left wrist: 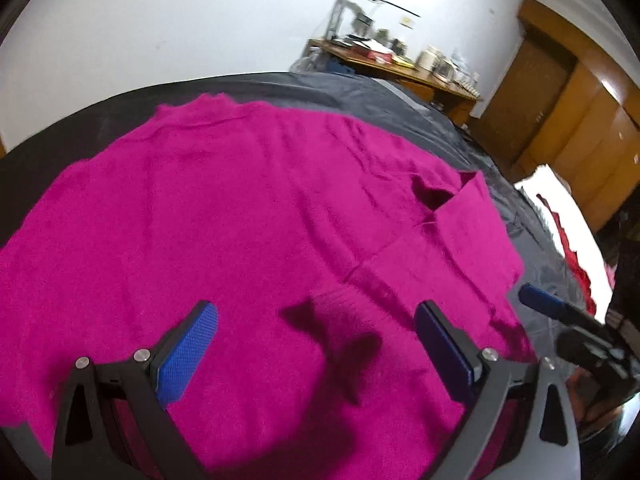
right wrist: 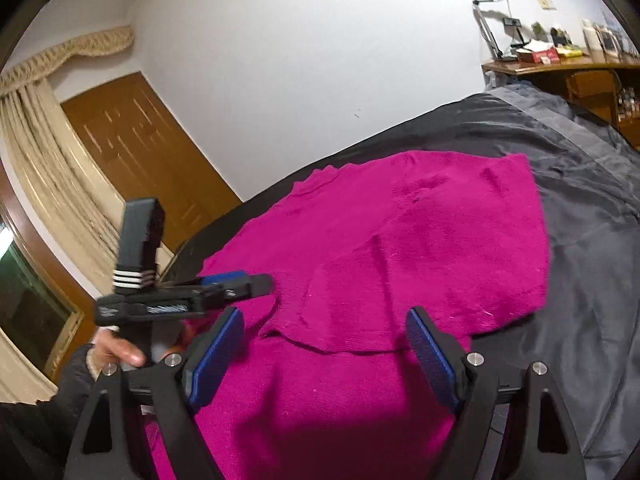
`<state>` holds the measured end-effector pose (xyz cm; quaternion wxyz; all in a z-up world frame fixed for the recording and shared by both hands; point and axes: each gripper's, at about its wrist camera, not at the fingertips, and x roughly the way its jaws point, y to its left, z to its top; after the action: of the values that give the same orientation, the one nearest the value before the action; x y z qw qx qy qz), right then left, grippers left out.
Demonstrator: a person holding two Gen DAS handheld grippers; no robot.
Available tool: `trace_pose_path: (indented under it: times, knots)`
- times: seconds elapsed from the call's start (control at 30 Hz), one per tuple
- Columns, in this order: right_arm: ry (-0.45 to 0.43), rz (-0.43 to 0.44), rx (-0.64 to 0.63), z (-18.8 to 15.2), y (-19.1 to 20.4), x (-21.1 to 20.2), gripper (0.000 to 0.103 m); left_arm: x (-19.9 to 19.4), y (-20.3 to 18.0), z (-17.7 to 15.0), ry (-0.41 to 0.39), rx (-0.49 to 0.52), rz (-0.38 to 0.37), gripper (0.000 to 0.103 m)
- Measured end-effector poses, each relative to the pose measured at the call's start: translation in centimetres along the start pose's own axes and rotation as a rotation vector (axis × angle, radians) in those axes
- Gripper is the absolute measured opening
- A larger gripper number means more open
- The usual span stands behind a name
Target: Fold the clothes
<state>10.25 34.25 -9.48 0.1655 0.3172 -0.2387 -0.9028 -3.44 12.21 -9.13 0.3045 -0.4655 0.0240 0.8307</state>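
both hand-held grippers (left wrist: 316,344) (right wrist: 324,356) agape over sweater (left wrist: 240,208)

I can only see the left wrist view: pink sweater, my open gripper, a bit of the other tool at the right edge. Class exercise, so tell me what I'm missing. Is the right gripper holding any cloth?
Observer: No. The right gripper is open, with nothing between its pads, above the sweater.
Operator: Has the sleeve on that side been folded in?
Observer: Yes, a folded flap lies across the body, its edge just ahead of the right gripper.
Operator: What's beyond my left edge?
Observer: A wooden door and cream curtains, behind the hand holding the left gripper.
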Motion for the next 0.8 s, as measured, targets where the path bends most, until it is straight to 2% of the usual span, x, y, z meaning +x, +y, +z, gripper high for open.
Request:
trace_pose_path:
  times: [0.07,0.13,0.17,0.2,0.23,0.3,0.4,0.53,0.67,0.8]
  knots:
    - [-0.006,0.003,0.019,0.1,-0.6,-0.3,0.085,1.1,-0.2,0.2,0.024,-0.011,-0.03,0.099]
    - [-0.013,0.002,0.042,0.2,-1.3,-0.5,0.085,1.4,-0.5,0.4,0.03,0.005,-0.022,0.09]
    - [-0.017,0.001,0.053,0.3,-1.7,-0.5,0.085,1.5,-0.7,0.5,0.032,0.016,-0.015,0.063]
    - [-0.02,0.001,0.062,0.4,-1.9,-0.5,0.085,1.6,-0.9,0.6,0.034,0.027,-0.008,0.049]
    - [-0.022,0.0,0.069,0.4,-2.1,-0.5,0.085,1.7,-0.8,0.6,0.043,0.026,-0.006,0.029]
    - [-0.025,-0.005,0.069,0.7,-2.4,-0.7,0.085,1.7,-0.2,1.1,0.052,-0.01,-0.036,0.014]
    - [-0.025,-0.032,0.047,1.2,-2.5,-1.0,0.085,1.1,0.7,1.9,0.028,-0.041,-0.056,0.01]
    - [-0.023,-0.082,-0.001,1.7,-2.3,-1.5,0.085,-1.8,2.2,3.8,-0.059,-0.065,-0.053,0.01]
    - [-0.009,-0.174,-0.115,2.7,-1.3,-1.1,0.085,-5.3,5.0,5.6,-0.154,-0.106,0.001,0.01]
    - [0.028,-0.261,-0.232,3.7,-0.4,0.0,0.085,-7.9,8.9,6.0,-0.185,-0.156,0.085,0.01]
